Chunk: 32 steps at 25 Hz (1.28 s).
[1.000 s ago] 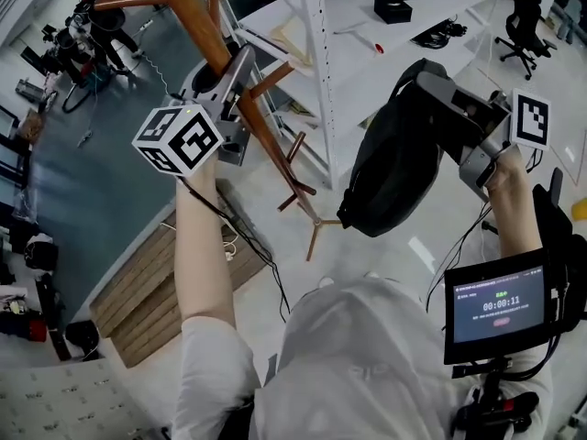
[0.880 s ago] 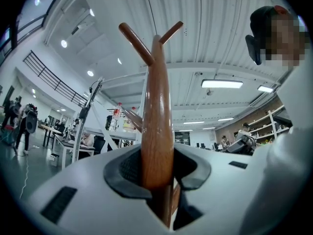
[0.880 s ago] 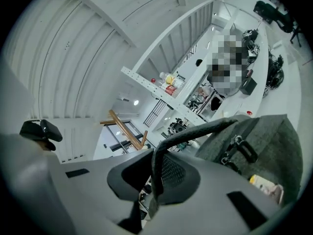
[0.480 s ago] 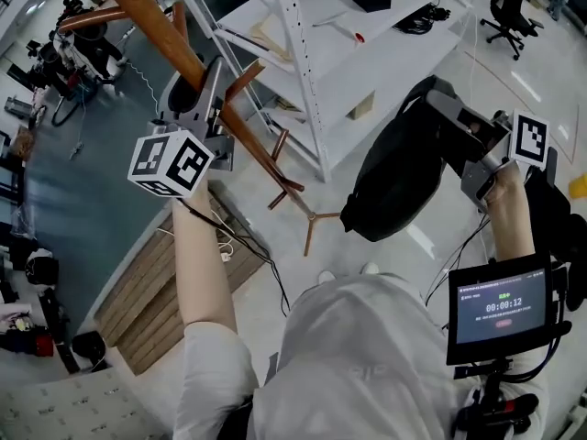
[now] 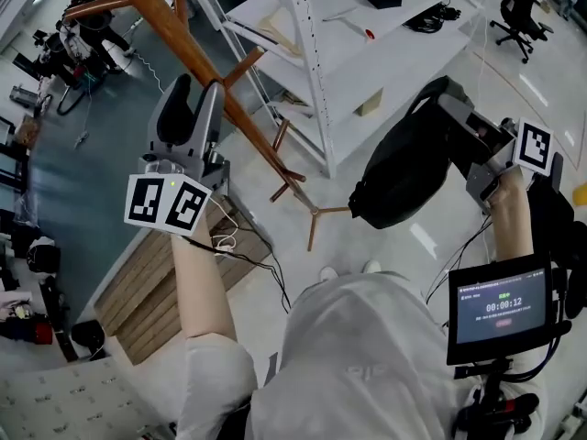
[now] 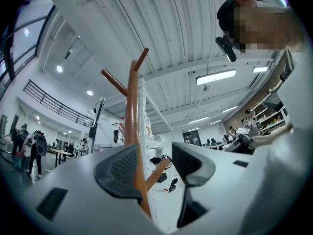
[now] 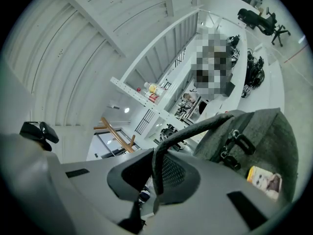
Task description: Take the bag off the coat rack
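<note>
- Brown wooden coat rack: the pole runs slantwise across the head view, with short pegs branching off and thin feet spread on the pale floor. This is the landmark for these notes.
- Dark grey fabric backpack: it is off the rack and touches no peg. It hangs in the air well to the right of the pole, above the floor.
- Right gripper: it is to the right of the rack, at the top of the backpack. In the right gripper view, the right gripper has its jaws pinched narrow on the backpack's dark webbing carry handle. The grey body of the pack hangs beside them, and the rack looks small and far behind.
- Left gripper: it is just left of the pole and clear of it, pointing upward. The jaws are opening and stand wide.
- In the left gripper view, the pole shows through the gap of the left gripper, close to the left-hand pad. Neither pad presses on it.
- White metal shelving unit: it stands right behind the rack, with small items on its shelves.
- Flat wooden boards: they lie on the floor, left of the rack's feet.
- Small lit screen: it sits below the right forearm, far right of the rack.
</note>
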{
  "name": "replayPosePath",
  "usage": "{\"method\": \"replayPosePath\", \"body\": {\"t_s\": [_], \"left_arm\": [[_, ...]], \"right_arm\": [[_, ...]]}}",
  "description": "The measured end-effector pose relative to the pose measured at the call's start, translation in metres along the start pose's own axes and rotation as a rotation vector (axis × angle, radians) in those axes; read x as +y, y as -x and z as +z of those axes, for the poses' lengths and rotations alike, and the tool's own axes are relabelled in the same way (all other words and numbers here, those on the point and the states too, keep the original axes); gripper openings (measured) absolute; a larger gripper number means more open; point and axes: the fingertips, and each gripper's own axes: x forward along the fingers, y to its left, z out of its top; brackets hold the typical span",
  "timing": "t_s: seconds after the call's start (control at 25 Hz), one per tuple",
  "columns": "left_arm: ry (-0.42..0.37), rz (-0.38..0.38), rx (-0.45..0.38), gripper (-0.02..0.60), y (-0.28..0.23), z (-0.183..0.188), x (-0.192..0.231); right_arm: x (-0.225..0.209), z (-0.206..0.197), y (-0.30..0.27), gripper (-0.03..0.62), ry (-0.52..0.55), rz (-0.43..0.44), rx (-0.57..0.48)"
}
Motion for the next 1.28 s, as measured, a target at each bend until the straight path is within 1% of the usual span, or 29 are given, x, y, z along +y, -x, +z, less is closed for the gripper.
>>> {"method": "replayPosePath", "body": {"t_s": [0.2,0.36,0.48,0.6,0.72,0.92,1.04,1.16,1.2,1.28], "left_arm": [[0.028,0.0,-0.006,0.202,0.035,0.012,-0.008],[0.011,0.02,0.029,0.201,0.062,0.005,-0.018],[0.022,0.042,0.052,0.201,0.076,-0.007,-0.027],[0.067,0.036,0.079,0.201,0.083,-0.024,-0.037],[0.087,0.029,0.117,0.201,0.082,-0.048,-0.049],[0.174,-0.023,0.169,0.201,0.064,-0.09,-0.077],[0.231,-0.046,0.192,0.199,0.054,-0.112,-0.089],[0.311,-0.08,0.204,0.152,0.044,-0.126,-0.103],[0.326,-0.097,0.207,0.136,0.043,-0.13,-0.109],[0.331,-0.139,0.216,0.115,0.038,-0.134,-0.123]], "right_arm": [[-0.005,0.003,-0.001,0.037,-0.002,-0.001,-0.003],[-0.009,0.002,0.0,0.037,-0.006,0.005,-0.009],[-0.011,-0.006,0.001,0.037,-0.01,0.006,-0.01],[-0.013,-0.011,0.002,0.037,-0.007,0.006,-0.007],[-0.014,-0.015,0.001,0.037,-0.008,0.022,-0.003],[-0.022,-0.02,0.005,0.037,-0.028,0.017,-0.009],[-0.025,-0.027,0.013,0.037,-0.049,0.01,-0.033],[-0.022,-0.036,0.022,0.037,-0.051,0.011,-0.056],[-0.019,-0.041,0.024,0.037,-0.048,0.012,-0.061],[-0.013,-0.051,0.028,0.037,-0.038,0.01,-0.069]]}}
